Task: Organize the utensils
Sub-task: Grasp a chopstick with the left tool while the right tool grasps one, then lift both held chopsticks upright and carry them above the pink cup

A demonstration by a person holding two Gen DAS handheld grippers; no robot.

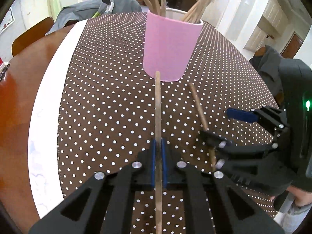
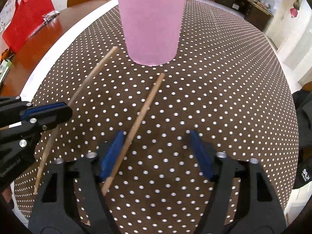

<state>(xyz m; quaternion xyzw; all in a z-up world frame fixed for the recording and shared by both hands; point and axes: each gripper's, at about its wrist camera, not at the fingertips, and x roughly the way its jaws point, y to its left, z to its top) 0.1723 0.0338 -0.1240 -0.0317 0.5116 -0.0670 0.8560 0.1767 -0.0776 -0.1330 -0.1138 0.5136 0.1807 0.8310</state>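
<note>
My cup (image 1: 167, 44) is plain pink. The cloth (image 1: 109, 101) is brown with white dots, bordered white. My grippers are black with blue pads (image 2: 112, 154). The sticks (image 2: 136, 120) are tan, the bench (image 1: 17, 97) reddish-brown.

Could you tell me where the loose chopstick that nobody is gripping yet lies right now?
In the right wrist view the chopstick lies on the dotted mat, between the right gripper's open pads, near the pink cup.

left tool (image 1: 158, 156) clamping chopstick (image 1: 158, 117), pink cup (image 1: 169, 46) beyond
</note>
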